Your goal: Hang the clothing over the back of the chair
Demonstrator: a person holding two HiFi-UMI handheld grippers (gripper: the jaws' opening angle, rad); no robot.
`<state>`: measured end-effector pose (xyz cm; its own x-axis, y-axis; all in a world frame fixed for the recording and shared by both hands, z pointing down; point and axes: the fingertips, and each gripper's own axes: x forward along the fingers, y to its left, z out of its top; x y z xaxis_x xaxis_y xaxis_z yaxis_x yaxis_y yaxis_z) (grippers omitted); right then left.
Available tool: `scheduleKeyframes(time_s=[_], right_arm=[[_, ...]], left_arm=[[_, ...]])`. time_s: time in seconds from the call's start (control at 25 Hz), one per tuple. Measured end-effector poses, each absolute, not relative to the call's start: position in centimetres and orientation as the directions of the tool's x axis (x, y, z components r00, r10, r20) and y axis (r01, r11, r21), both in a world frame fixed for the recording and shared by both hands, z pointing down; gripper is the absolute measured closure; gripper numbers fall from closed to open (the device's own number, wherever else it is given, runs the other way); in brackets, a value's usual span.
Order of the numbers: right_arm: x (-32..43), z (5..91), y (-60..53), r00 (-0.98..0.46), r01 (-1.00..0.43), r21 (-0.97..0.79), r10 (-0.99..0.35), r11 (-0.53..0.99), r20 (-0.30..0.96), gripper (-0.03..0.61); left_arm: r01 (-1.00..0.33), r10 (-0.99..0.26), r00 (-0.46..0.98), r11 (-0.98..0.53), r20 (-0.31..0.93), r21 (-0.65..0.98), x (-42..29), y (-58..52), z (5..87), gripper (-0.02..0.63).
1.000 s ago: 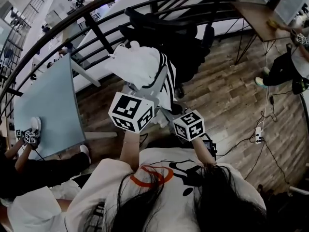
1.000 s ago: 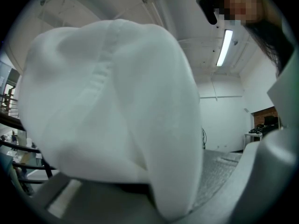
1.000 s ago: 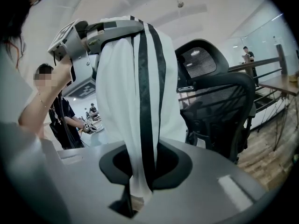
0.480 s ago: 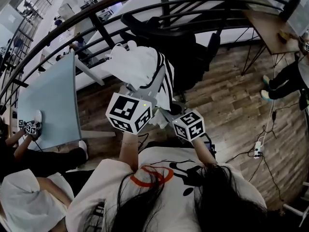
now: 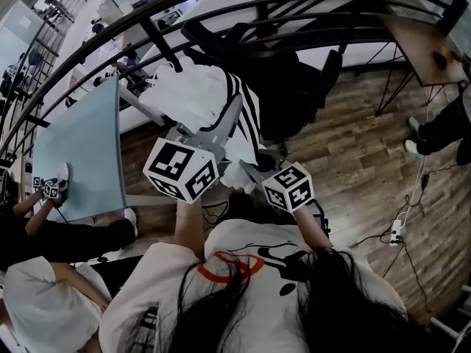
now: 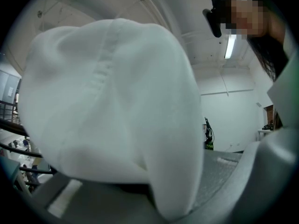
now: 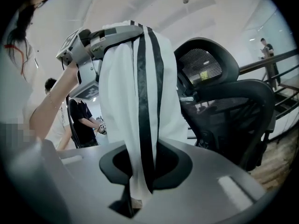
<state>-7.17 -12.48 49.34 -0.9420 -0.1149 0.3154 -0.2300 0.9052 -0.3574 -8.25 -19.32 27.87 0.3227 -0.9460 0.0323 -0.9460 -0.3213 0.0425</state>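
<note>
A white garment with black stripes hangs bunched between my two grippers, just in front of the black office chair. My left gripper is shut on its upper white part, and that cloth fills most of the left gripper view above the jaws. My right gripper sits lower and is shut on the striped edge, which runs down into the jaws. The right gripper view shows the left gripper at the top of the garment and the chair with its headrest to the right.
A pale blue table stands at the left, where a seated person holds another gripper. A dark railing curves behind the chair. A wooden desk is at the top right; a power strip and cables lie on the wood floor.
Both grippers have carried the garment a little up and toward the chair. The left gripper's cube has drifted left in the head view. Both grips look unchanged.
</note>
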Motion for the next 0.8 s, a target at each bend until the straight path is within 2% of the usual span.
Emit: scheduleKeyframes(time_s=[0.24, 0.48, 0.6, 0.68, 0.76, 0.8], right_arm=[[-8.6, 46.1, -14.7, -0.958, -0.182, -0.295, -0.101, 0.938, 0.27, 0.503], [-9.8, 42.8, -18.1, -0.969, -0.191, -0.249, -0.142, 0.949, 0.203, 0.502], [-9.9, 41.0, -20.5, -0.973, -0.204, -0.243, -0.17, 0.948, 0.154, 0.476], [-9.9, 40.3, -21.9, -0.972, -0.22, -0.234, -0.193, 0.947, 0.133, 0.408], [-9.8, 39.9, -22.8, -0.969, -0.239, -0.222, -0.215, 0.945, 0.124, 0.225], [-9.7, 39.9, -23.1, -0.968, -0.243, -0.216, -0.22, 0.946, 0.124, 0.178]], left_arm=[[-0.928, -0.929, 0.371, -0.37, 0.004, 0.042, -9.8, -21.1, 24.5, 0.462], [-0.904, -0.904, 0.427, -0.426, -0.025, -0.021, -11.2, -23.7, 21.0, 0.46], [-0.898, -0.897, 0.44, -0.439, -0.035, -0.045, -11.9, -25.5, 19.1, 0.46], [-0.891, -0.89, 0.453, -0.451, -0.038, -0.054, -12.3, -26.5, 18.3, 0.46], [-0.884, -0.883, 0.467, -0.464, -0.041, -0.063, -12.7, -27.5, 17.5, 0.46], [-0.88, -0.879, 0.474, -0.471, -0.043, -0.067, -12.9, -28.0, 17.0, 0.462]])
